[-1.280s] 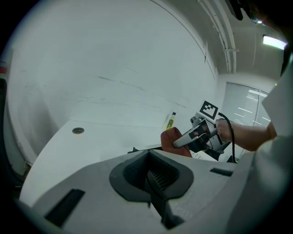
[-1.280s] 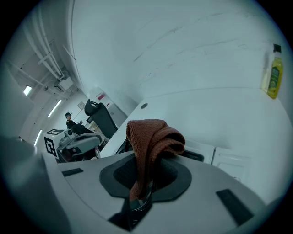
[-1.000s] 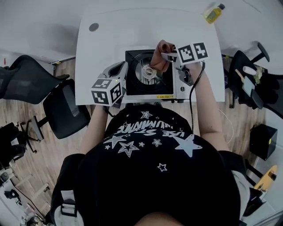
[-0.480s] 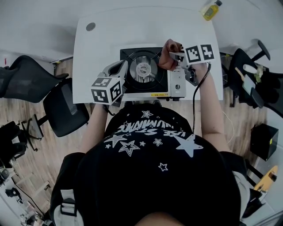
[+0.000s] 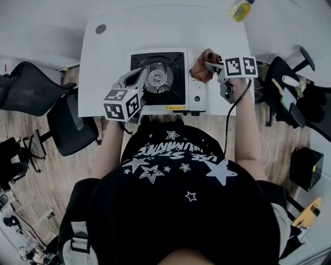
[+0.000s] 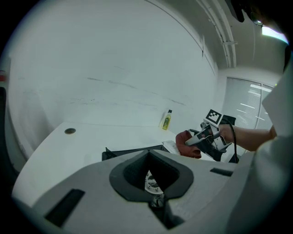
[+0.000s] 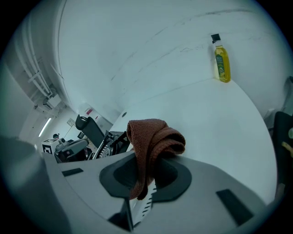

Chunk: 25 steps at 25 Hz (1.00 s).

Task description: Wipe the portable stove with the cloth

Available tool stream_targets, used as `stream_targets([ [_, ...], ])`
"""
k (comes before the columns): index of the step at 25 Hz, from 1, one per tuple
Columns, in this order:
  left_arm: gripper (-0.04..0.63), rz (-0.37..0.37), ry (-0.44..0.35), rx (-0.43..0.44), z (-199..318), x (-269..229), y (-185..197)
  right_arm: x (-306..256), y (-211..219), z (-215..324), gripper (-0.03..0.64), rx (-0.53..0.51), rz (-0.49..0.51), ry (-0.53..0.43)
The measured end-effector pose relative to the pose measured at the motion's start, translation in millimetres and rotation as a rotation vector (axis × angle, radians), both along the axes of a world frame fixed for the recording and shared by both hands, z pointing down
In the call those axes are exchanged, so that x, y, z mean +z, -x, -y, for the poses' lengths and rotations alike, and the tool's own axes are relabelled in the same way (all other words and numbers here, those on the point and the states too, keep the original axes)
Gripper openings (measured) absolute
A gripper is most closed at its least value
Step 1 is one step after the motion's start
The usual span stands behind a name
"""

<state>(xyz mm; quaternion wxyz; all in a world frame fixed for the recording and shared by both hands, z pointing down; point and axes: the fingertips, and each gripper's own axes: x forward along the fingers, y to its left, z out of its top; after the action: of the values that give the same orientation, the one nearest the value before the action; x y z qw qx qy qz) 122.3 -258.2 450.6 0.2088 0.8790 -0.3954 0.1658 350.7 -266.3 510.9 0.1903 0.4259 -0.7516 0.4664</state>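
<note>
The portable stove [image 5: 170, 96] sits mid-table, with a black top, a round burner [image 5: 158, 77] and a white knob panel on its right. My right gripper [image 5: 209, 66] is shut on the brown cloth [image 5: 201, 64], which is bunched over the far end of that panel. The cloth [image 7: 153, 137] hangs folded from the right gripper [image 7: 146, 160] in the right gripper view. My left gripper [image 5: 138, 76] is shut and rests on the stove's left part. Through the left gripper [image 6: 149, 153] a bit of the burner shows. I cannot make out anything gripped there.
A yellow bottle [image 5: 239, 9] stands at the table's far right corner. A cable hole [image 5: 101, 29] is at the far left of the white table [image 5: 108, 62]. Black chairs [image 5: 72, 121] stand left of the table, and another chair [image 5: 289, 88] with items on it to the right.
The right gripper has carried the cloth rightward, from over the burner to the white knob panel. The left gripper has stayed at the stove's left side.
</note>
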Motion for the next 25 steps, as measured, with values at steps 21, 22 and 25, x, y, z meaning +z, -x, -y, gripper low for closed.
stream_targets([
  [21,0.006,-0.014,0.003,-0.162,-35,6,30,-47,42,-21,0.061,-0.156,0.036,-0.139],
  [22,0.006,-0.018,0.002,-0.165,-35,5,36,-54,52,-21,0.061,-0.169,0.042,-0.153],
  [25,0.006,-0.022,0.005,-0.166,-36,2,55,-78,88,-20,0.061,-0.196,0.105,-0.187],
])
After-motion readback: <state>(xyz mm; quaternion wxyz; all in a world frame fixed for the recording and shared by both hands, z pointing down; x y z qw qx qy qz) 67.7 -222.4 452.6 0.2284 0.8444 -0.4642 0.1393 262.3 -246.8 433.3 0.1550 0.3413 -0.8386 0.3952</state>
